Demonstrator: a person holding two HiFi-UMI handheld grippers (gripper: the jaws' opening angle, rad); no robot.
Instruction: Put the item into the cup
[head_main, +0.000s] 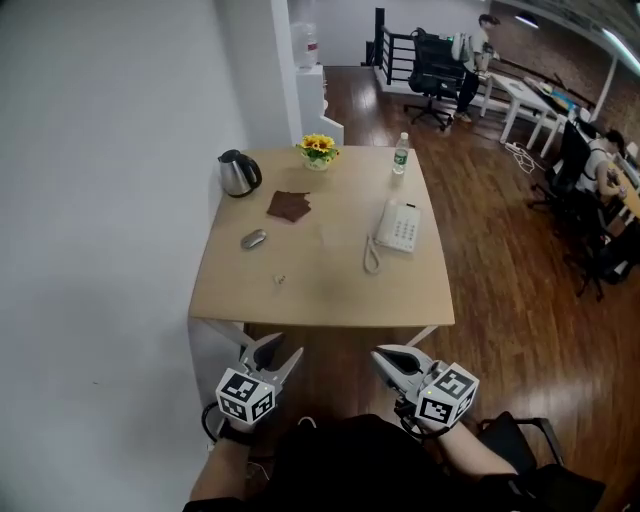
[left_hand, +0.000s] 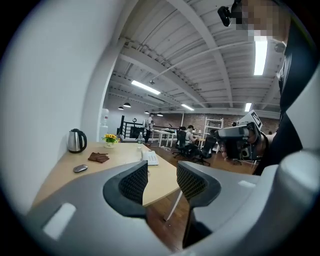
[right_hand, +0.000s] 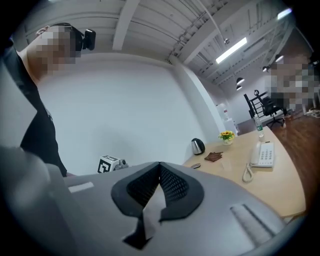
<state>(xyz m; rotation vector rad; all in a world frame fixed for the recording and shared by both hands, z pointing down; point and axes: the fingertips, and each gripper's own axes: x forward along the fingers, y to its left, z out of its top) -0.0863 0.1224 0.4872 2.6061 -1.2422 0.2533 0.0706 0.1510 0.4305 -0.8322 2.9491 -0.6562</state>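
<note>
A tiny pale item (head_main: 280, 280) lies on the wooden table (head_main: 330, 305) near its front left. No plain cup shows; a small pot of yellow flowers (head_main: 318, 151) stands at the far edge. My left gripper (head_main: 281, 352) hangs below the table's front edge, close to my body. It is open, with a clear gap between its jaws and nothing in it (left_hand: 162, 175). My right gripper (head_main: 385, 357) is level with it to the right. Its jaws meet at the tips, shut on nothing (right_hand: 159, 167).
On the table are a steel kettle (head_main: 238, 173), a brown cloth (head_main: 289, 206), a grey mouse (head_main: 254, 238), a white phone (head_main: 400, 226) and a water bottle (head_main: 401, 154). A white wall runs along the left. Office chairs (head_main: 436, 66) and desks stand at the back right.
</note>
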